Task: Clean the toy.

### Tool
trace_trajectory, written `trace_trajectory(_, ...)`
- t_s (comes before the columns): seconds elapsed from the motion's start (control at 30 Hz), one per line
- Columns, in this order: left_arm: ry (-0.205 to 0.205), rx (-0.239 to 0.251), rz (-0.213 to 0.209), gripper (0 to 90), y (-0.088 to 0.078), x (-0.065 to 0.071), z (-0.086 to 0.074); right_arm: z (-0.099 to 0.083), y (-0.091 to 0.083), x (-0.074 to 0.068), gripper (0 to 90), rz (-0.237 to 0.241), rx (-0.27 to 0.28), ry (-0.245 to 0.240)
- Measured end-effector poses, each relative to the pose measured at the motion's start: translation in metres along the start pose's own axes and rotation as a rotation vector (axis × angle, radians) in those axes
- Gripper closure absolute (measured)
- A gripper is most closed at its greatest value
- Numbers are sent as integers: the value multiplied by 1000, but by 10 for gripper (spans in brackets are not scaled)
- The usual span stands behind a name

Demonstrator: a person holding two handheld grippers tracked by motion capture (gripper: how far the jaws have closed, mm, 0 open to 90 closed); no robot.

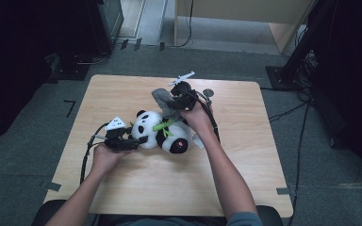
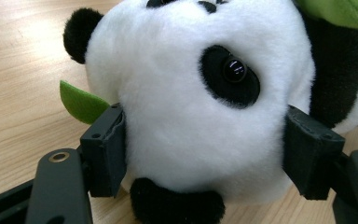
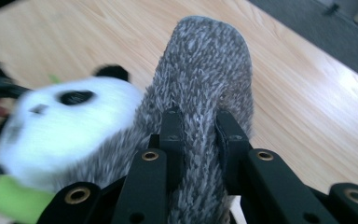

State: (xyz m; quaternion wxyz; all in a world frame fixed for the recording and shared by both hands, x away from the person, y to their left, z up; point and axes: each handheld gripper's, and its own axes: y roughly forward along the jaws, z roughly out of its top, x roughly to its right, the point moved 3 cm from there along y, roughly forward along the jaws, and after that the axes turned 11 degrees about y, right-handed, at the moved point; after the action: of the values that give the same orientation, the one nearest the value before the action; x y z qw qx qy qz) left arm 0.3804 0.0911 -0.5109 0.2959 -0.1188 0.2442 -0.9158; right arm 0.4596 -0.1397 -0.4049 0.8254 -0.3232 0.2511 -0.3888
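We find the toy panda [image 1: 159, 133] lying mid-frame on the tabletop [image 1: 169, 188], its head clamped by the left tool [image 2: 205, 154]. The right tool [image 3: 199, 135] pinches a grey knitted cloth [image 3: 205, 70] just above it. We judge the cloth only partly drawn clear.

You are looking at a plush panda [image 1: 159, 133] lying on its side near the middle of the high view, its white head pointing toward the left of the frame and its black-and-white body trailing right, with green leaf-shaped felt pieces at its neck. A grey, fuzzy knitted cloth [image 1: 164, 101] is lifting off it just above, toward the upper centre; in the right gripper view that cloth [image 3: 200, 84] is standing upright, narrow and rounded at its top.
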Motion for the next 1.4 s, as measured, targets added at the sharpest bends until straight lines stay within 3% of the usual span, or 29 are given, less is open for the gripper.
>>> trace_trajectory(0.17,-27,20,-11,257,0,-2,0,6,-18,-32,766,106,60,-35)
trace_trajectory(0.3,-52,34,-17,257,0,-3,1,4,-18,-62,765,147,68,-102)
trace_trajectory(0.53,-84,60,-20,259,1,-5,3,-15,12,-97,763,178,-27,-179)
trace_trajectory(0.63,-87,49,-12,261,2,-5,2,-27,29,-106,763,137,-93,-239)
trace_trajectory(0.87,-78,14,15,273,5,-3,7,-29,30,-103,766,58,-71,-344)
trace_trajectory(1.03,-63,3,25,276,7,-3,8,-26,29,-95,769,55,-71,-326)
trace_trajectory(1.17,-55,-1,28,277,7,-3,9,-23,25,-84,769,49,-47,-289)
trace_trajectory(1.3,-36,-7,29,277,7,-3,8,-18,19,-63,770,-8,-28,-222)
trace_trajectory(1.4,-30,-7,32,275,7,-2,8,-19,21,-44,770,48,-42,-132)
